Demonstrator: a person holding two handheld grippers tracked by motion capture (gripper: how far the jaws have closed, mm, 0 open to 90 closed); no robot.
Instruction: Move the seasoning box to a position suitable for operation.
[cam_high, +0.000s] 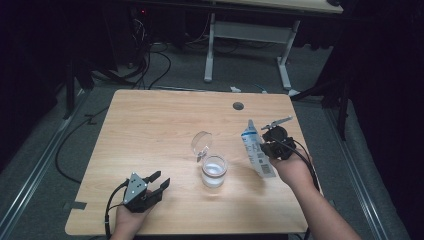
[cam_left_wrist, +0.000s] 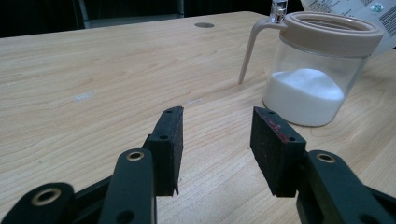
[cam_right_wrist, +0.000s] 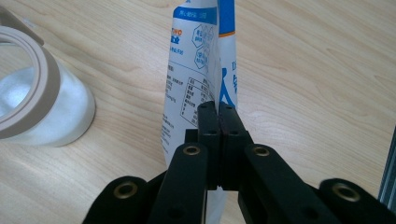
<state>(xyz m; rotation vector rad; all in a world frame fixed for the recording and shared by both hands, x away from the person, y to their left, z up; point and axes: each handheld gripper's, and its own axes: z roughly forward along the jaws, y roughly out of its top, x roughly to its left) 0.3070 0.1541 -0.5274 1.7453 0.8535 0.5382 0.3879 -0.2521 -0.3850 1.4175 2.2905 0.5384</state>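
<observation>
A clear jar (cam_high: 214, 171) with a beige rim and flipped-up lid (cam_high: 201, 144) stands mid-table, white powder in its bottom; it also appears in the left gripper view as the jar (cam_left_wrist: 317, 70). My right gripper (cam_high: 268, 148) is shut on a white-and-blue printed pouch (cam_high: 257, 149), held upright just right of the jar; the pouch (cam_right_wrist: 201, 70) rises from between the pressed pads, with the jar (cam_right_wrist: 37, 100) at the left. My left gripper (cam_high: 161, 179) rests near the table's front left, open, nothing between its pads (cam_left_wrist: 170, 140), pointing toward the jar.
The wooden table (cam_high: 150, 125) has a round cable hole (cam_high: 238, 106) near its far edge. Beyond it stand a white desk frame (cam_high: 210, 45) and cables on the floor. The table's right edge lies close to my right hand.
</observation>
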